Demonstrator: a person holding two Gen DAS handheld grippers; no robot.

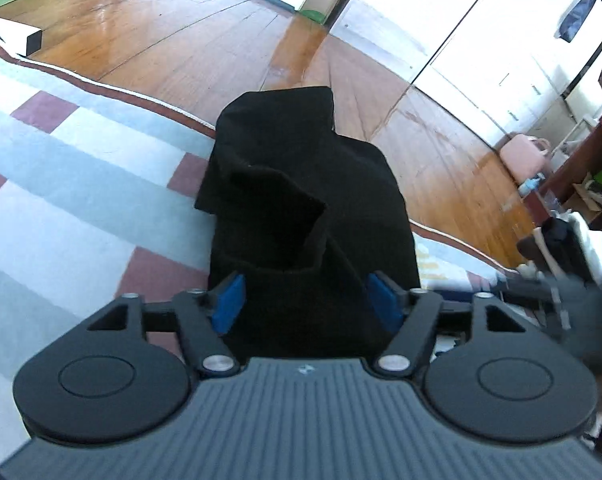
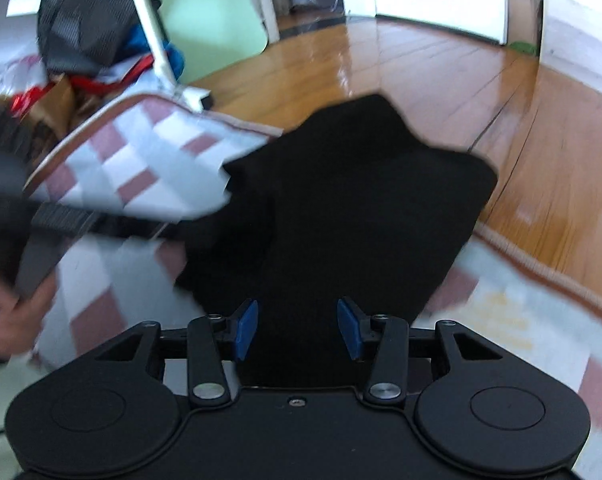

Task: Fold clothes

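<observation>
A black garment (image 1: 301,184) lies bunched and partly folded on a checked white, grey and maroon cover (image 1: 73,184); its far end hangs over the cover's edge. My left gripper (image 1: 307,300) is open, its blue pads (image 1: 229,300) on either side of the garment's near end. In the right wrist view the same black garment (image 2: 361,200) fills the middle. My right gripper (image 2: 297,330) is open, its blue pads (image 2: 247,330) astride the cloth's near edge. Whether the pads touch the cloth I cannot tell.
A wooden floor (image 1: 161,32) lies beyond the cover's piped edge. White cupboards (image 1: 481,20) and a pink bag (image 1: 525,156) stand at the right. A pile of bags and a white pole (image 2: 149,20) stands at the left. The other gripper and a hand (image 2: 9,312) show at the left edge.
</observation>
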